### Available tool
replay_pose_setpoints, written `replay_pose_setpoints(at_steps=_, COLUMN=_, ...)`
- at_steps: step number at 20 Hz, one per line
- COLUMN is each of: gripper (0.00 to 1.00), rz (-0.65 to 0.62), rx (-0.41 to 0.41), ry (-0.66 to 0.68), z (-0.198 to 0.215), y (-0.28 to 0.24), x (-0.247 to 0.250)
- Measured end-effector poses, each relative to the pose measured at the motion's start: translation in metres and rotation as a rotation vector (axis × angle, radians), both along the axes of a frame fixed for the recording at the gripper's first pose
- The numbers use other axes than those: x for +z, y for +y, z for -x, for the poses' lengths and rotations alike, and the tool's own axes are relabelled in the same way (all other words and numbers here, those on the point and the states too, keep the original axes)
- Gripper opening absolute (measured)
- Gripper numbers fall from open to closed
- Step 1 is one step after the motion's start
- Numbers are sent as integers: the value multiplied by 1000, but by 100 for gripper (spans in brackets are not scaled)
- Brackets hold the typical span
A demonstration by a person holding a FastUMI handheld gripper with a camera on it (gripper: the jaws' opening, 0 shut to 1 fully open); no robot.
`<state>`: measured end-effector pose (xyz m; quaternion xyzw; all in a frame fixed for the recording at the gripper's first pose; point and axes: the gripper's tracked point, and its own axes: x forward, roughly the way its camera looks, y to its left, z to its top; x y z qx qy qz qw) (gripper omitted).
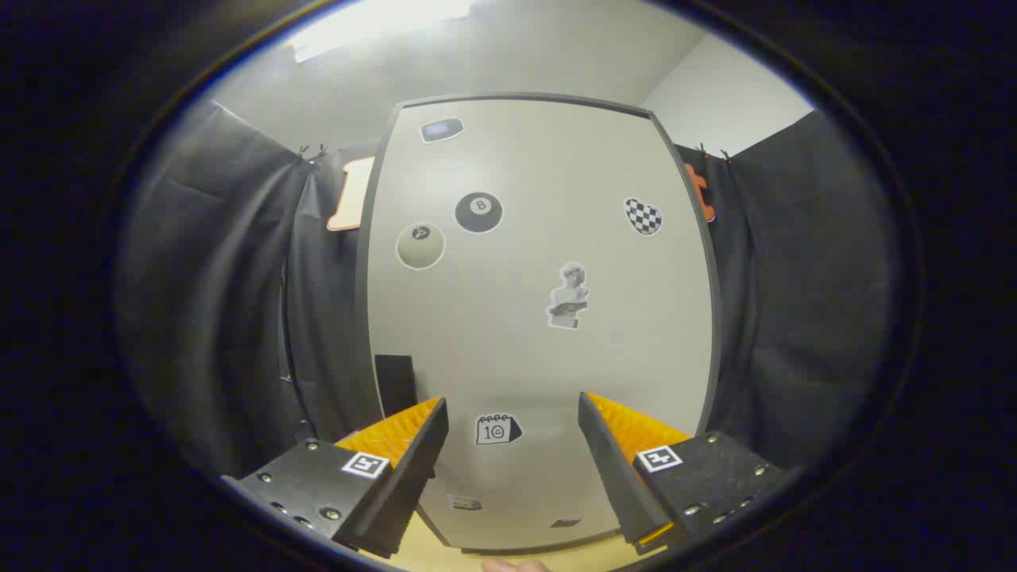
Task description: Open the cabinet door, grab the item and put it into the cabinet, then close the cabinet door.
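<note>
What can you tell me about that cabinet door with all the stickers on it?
The cabinet door is a tall, smooth, cream-white panel with a thin dark edge, standing upright and shut on a light wooden surface. Stickers dot it: two billiard balls, a checkered heart, a bust, a small calendar. A dark handle sits low by its left edge. The hand-held gripper faces it, fingers open, touching nothing.

Black cloth [230, 318] hangs in loose folds on both sides, pinned up by small clips [311, 150] along its top edge. Above it runs a pale wall [556, 56] with a bright ceiling light [373, 24] — and, lowest of all, a strip of light wooden tabletop [445, 556].
</note>
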<state>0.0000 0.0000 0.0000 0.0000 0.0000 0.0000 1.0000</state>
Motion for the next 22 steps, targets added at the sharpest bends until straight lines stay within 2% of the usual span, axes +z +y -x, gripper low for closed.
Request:
replay_pose_setpoints(at_steps=11, gripper=97, rz=13, rx=6, ry=5, z=-9, y=14, x=-1)
replay_pose_setpoints(at_steps=22, gripper=97, rz=-9, rx=85, ry=32, z=-28, y=64, x=-11)
